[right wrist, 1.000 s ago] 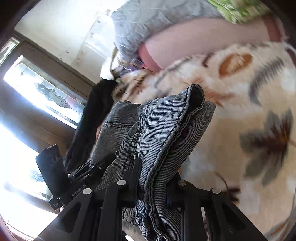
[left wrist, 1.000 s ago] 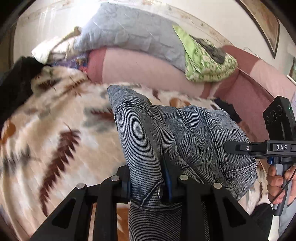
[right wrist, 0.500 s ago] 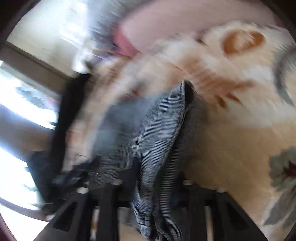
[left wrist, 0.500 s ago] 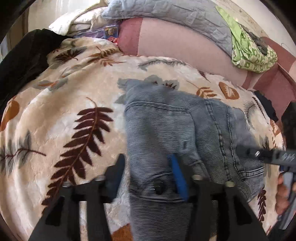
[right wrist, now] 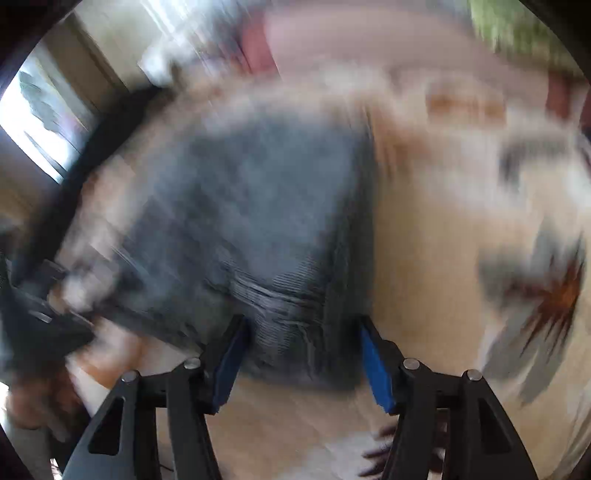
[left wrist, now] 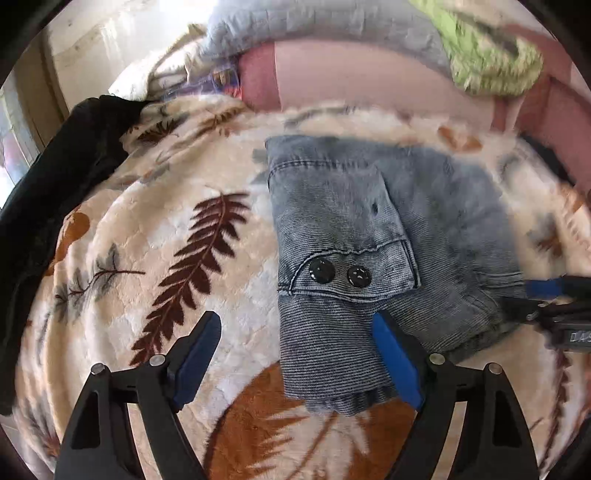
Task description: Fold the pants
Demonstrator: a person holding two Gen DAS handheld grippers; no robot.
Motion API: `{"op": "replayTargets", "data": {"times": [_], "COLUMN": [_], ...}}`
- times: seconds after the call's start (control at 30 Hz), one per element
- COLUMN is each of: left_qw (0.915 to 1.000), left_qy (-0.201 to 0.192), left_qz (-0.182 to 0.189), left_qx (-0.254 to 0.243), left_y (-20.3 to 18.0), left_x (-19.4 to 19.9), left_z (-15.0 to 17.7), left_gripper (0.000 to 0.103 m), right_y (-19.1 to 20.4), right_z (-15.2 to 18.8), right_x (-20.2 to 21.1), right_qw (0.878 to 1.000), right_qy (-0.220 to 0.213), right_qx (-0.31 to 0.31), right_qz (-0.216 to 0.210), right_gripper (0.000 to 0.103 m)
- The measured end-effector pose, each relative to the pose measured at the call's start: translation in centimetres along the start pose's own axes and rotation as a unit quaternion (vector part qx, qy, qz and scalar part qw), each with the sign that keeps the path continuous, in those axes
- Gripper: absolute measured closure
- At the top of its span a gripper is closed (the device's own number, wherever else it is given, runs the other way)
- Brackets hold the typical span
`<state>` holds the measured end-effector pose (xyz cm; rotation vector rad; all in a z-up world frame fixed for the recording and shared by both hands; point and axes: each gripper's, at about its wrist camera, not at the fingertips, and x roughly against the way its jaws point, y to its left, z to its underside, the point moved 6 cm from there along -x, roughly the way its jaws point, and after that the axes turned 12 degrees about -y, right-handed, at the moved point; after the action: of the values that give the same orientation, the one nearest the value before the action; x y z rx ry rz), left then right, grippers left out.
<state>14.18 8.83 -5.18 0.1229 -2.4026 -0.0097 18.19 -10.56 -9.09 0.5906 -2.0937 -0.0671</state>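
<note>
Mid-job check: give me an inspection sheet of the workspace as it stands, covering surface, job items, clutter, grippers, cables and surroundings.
Surface: leaf-print blanket, plush, spread over the seat.
Job's things: grey denim pants lying folded on the blanket, two dark buttons facing up.
Clutter: black garment at the blanket's left edge; green cloth and grey quilted cushion on the pink sofa back.
Grippers: left gripper jaws open, pants' near edge between them; right gripper jaws open around the pants' near edge, view blurred.
Cables: nothing seen.
Surroundings: window at left.
</note>
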Motion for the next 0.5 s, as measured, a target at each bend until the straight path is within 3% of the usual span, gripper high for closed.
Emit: {"op": "replayTargets", "data": {"times": [0.07,0.2,0.27,0.3,0.37,0.43,0.5], "left_qw": [0.9996,0.9959,0.997,0.9983,0.9991,0.9982,0.9947], "left_qy": [-0.021,-0.082,-0.065,-0.042,-0.01,0.002,0.013], "left_qz": [0.009,0.022,0.031,0.037,0.041,0.052,0.075], "left_qx": [0.017,0.032,0.026,0.017,0.006,0.032,0.069], "left_y": [0.4,0.2,-0.4,-0.9,-1.5,-1.2,-0.5], "left_x": [1.4,3.3,2.2,0.9,-0.6,-1.5,-1.9], "left_z": [-1.0,-3.2,-2.8,-2.0,-0.6,0.3,0.3], "left_gripper": [0.019,0.019,0.019,0.019,0.019,0.019,0.019], "right_y": [0.2,1.3,1.7,1.9,2.8,2.4,0.2], "right_z": [-0.9,-6.2,-9.3,-10.8,-12.6,-13.4,-12.3], "right_x": [1.4,4.2,4.0,3.2,0.9,-1.6,-5.7], "right_qw": [1.0,0.998,0.993,0.987,0.965,0.96,0.963], "right_qy": [-0.002,-0.064,-0.072,-0.064,-0.028,-0.025,0.009], "right_qx": [-0.002,-0.01,-0.053,-0.088,-0.148,-0.168,-0.196], "right_qz": [-0.001,-0.027,-0.073,-0.119,-0.217,-0.224,-0.184], "right_gripper": [0.037,0.037,0.037,0.037,0.037,0.037,0.033]}}
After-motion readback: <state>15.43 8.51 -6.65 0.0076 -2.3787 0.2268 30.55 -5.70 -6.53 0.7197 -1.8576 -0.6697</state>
